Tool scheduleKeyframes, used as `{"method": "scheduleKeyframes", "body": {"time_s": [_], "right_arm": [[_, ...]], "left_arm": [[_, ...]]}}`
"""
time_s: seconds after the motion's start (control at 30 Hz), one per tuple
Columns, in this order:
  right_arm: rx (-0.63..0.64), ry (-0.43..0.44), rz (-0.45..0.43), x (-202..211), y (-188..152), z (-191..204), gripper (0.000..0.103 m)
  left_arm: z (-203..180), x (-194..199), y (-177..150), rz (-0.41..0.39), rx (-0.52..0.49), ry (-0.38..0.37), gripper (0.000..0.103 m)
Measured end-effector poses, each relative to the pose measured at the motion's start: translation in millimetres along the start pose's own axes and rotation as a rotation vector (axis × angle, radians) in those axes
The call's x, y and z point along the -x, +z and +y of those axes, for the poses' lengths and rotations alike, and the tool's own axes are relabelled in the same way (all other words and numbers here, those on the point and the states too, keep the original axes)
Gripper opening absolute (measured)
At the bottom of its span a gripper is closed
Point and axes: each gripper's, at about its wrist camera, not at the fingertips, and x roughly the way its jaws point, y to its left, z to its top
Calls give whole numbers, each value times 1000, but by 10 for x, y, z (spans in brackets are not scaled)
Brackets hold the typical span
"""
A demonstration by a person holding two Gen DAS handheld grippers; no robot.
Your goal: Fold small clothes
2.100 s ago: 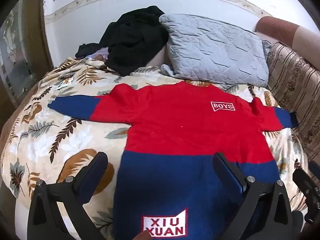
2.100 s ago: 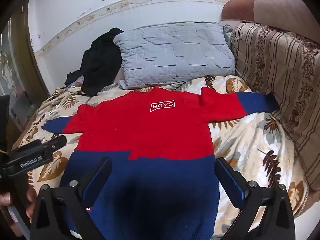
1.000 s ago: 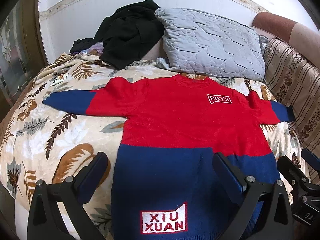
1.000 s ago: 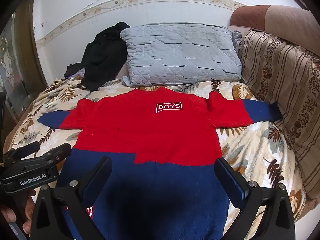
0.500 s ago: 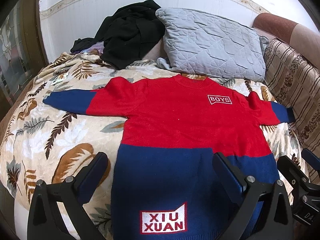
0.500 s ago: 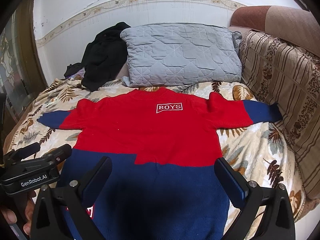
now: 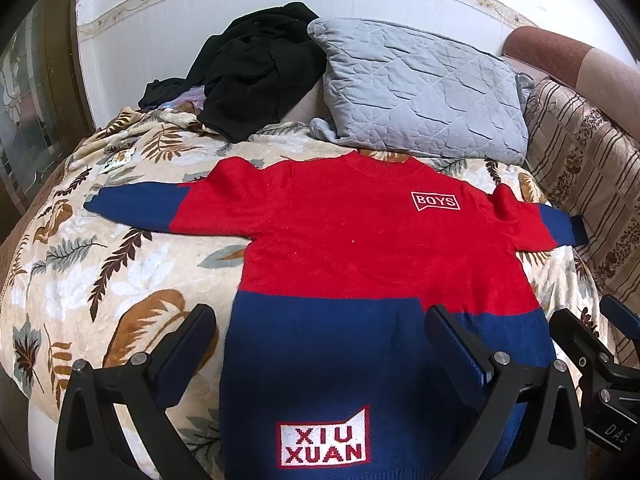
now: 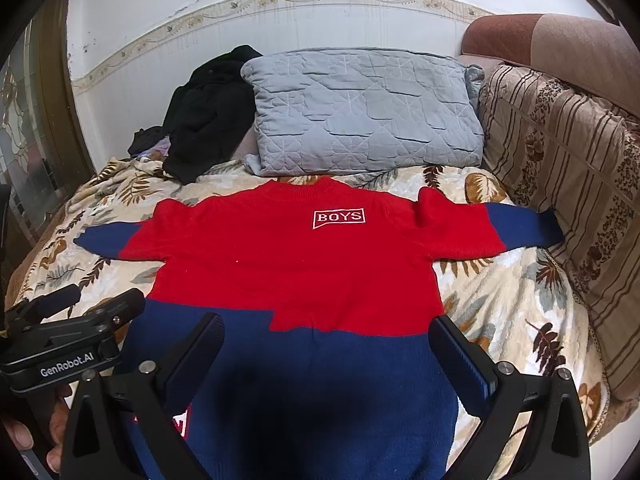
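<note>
both grippers, left gripper (image 7: 320, 340) and right gripper (image 8: 328, 344), hang wide open and empty over the flat sweater (image 8: 296, 256), so pinch a sleeve cuff and fold it inward first.

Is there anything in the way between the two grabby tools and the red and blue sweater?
Nothing visible is. The sweater lies flat and uncovered on the leaf blanket. Both the left tool and right tool hang open right over its blue bottom part. The pillow sits beyond the collar.
</note>
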Motion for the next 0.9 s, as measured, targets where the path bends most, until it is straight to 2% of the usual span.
{"method": "scheduleKeyframes", "body": {"time_s": [0.9], "right_arm": [[-2,-4,-3,-6,27,-22,103]], "left_arm": [[-47,-29,24,-2,-18,-4,103]]}}
